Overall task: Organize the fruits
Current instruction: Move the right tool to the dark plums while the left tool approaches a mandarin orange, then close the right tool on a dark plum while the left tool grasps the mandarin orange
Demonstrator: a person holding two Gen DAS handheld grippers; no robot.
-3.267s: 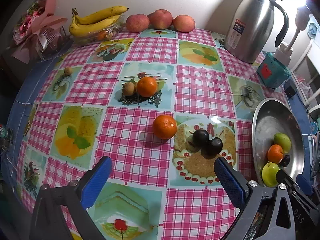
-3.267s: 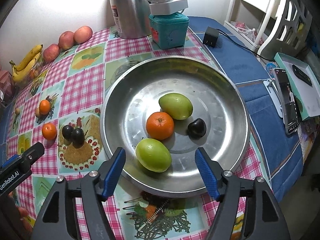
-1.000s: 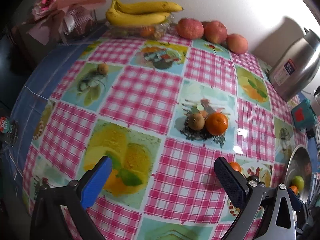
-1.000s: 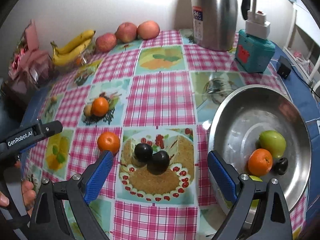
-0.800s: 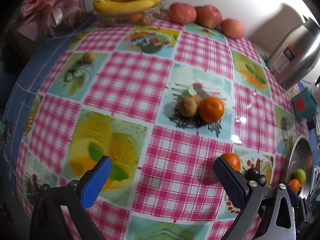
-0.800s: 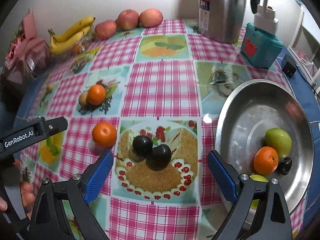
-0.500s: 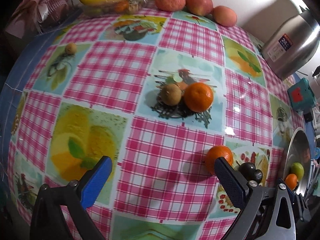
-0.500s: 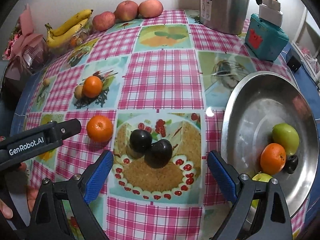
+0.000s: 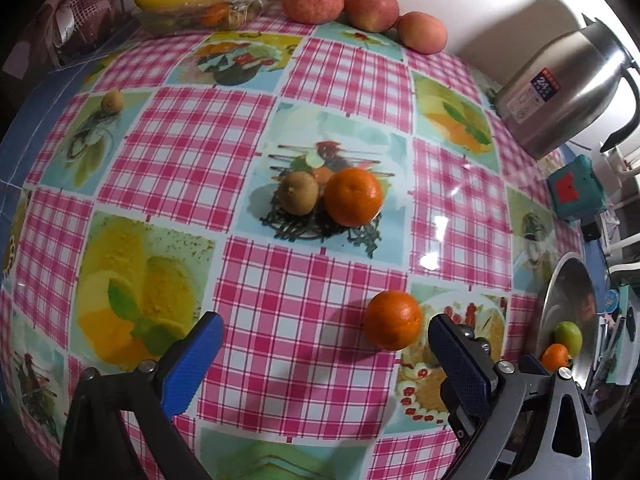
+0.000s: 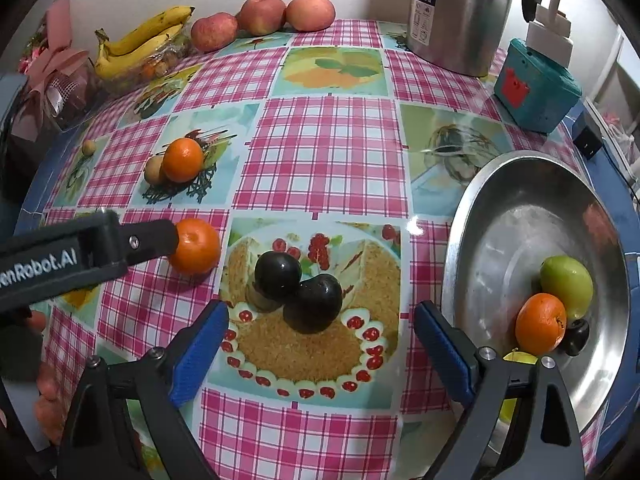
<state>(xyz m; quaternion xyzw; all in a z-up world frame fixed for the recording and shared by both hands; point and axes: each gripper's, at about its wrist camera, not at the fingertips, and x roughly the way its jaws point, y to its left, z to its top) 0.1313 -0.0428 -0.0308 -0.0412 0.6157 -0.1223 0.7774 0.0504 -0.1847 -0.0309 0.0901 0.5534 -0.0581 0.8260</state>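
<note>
My left gripper (image 9: 326, 354) is open and points down at the checked tablecloth. A loose orange (image 9: 394, 325) lies just ahead of its right finger, untouched by the pads. Farther back, another orange (image 9: 353, 196) sits against a kiwi (image 9: 299, 193). My right gripper (image 10: 322, 344) is open over two dark plums (image 10: 296, 286) that touch each other, with nothing between its pads. In the right wrist view the same loose orange (image 10: 196, 246) lies at the tip of the left gripper's finger (image 10: 148, 240). The steel bowl (image 10: 460, 260) at right holds a green fruit (image 10: 566, 280), an orange (image 10: 540, 324) and a dark plum (image 10: 576, 336).
Bananas (image 10: 140, 46) in a clear dish and three apples (image 10: 262, 14) line the back wall. A steel kettle (image 10: 460, 12) and a teal box (image 10: 536, 88) stand at the back right. A small brown fruit (image 9: 111, 101) lies at far left. A hand (image 10: 48, 400) shows at lower left.
My left gripper came down and closer to the table, so the loose orange now lies by its right finger. My right gripper sank toward the two plums. Both stayed open.
</note>
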